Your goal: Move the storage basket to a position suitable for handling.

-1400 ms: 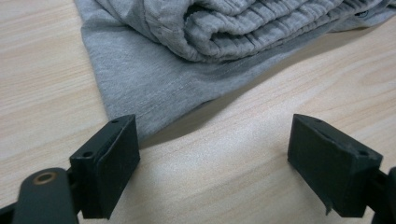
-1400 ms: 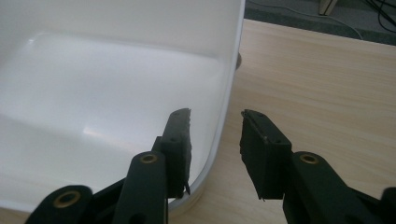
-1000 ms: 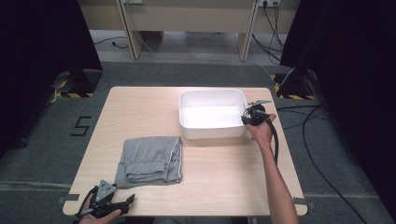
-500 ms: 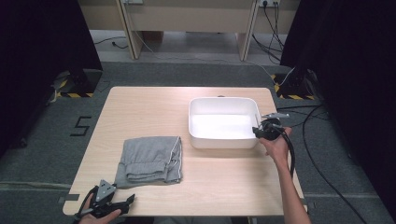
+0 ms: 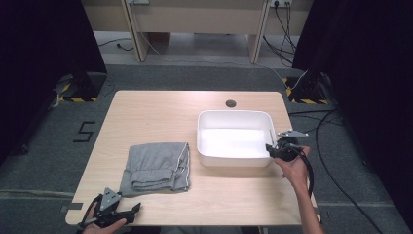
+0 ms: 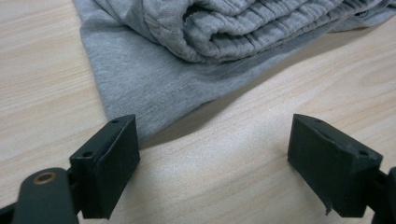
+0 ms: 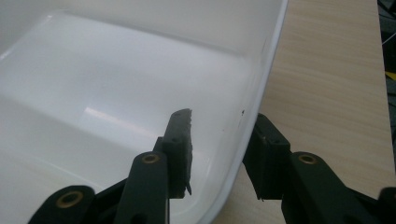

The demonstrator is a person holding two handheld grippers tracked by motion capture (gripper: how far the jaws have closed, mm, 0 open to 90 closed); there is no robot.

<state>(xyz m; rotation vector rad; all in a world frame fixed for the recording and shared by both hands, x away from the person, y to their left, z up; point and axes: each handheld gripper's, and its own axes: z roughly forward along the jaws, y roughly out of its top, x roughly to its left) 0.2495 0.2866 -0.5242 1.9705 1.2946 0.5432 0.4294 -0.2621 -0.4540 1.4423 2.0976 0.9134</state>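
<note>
On the right half of the desk (image 5: 146,112) we find a white rectangular plastic tub (image 5: 234,118), standing upright and with nothing in it, its long side running across the wooden top. Our right hand-held gripper (image 5: 271,148) sits at the tub's near right corner, and in the right gripper view (image 7: 219,149) its jaws straddle the tub's thin rim, one jaw inside against the white wall and the other outside over the wood; a small gap remains on the outer side, so we cannot tell whether the rim is truly pinched or just bracketed. The right hand (image 5: 292,168) comes up from the bottom edge with the black cable looping beside the wrist. To the left of the tub, and apart from it, lies a folded grey garment (image 5: 158,165), which looks like sweatpants with a ribbed waistband, flat on the desk. Our left hand-held gripper (image 5: 127,211) rests at the near left edge of the desk, just short of the garment's near edge. In the left gripper view (image 6: 212,161) its jaws are spread wide with bare wood between them, grasping nothing; the garment's (image 6: 196,51) hem corner lies just beyond the left jaw, and we cannot tell whether it touches.
</note>
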